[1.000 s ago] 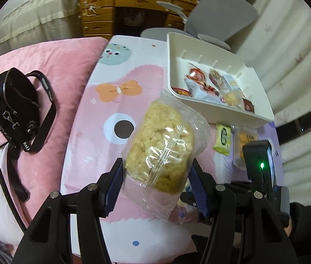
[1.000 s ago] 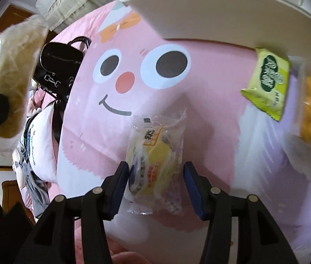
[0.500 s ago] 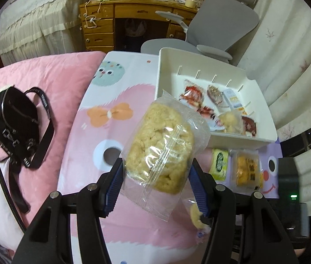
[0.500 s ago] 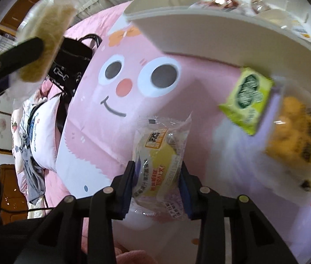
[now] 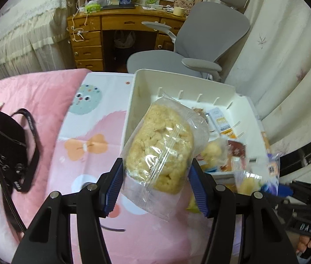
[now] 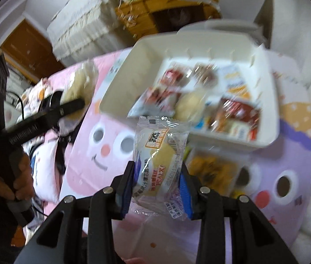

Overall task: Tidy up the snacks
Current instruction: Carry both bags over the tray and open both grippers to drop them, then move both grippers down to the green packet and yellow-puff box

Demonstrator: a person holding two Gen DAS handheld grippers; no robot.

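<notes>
My left gripper [image 5: 156,183] is shut on a clear bag holding a pale rice cake [image 5: 159,147], held in the air over the near left corner of the white bin [image 5: 131,101]. My right gripper [image 6: 158,184] is shut on a wrapped yellow cake [image 6: 158,156], lifted off the bed just short of the white bin [image 6: 115,90]. Several wrapped snacks [image 6: 201,96] lie inside the bin. The left gripper with its rice cake [image 6: 78,83] shows at the left of the right wrist view, a hand [image 6: 17,180] on its handle.
An orange snack pack [image 6: 212,171] lies on the cartoon bedsheet [image 5: 89,145] below the bin's near wall. A black bag [image 5: 3,143] rests on the pink quilt at left. A grey office chair [image 5: 210,37] and a wooden desk [image 5: 111,26] stand beyond the bed.
The right gripper closed on the yellow cake and raised it off the sheet toward the bin. The left gripper carried the rice cake toward the bin, which now looms closer.
</notes>
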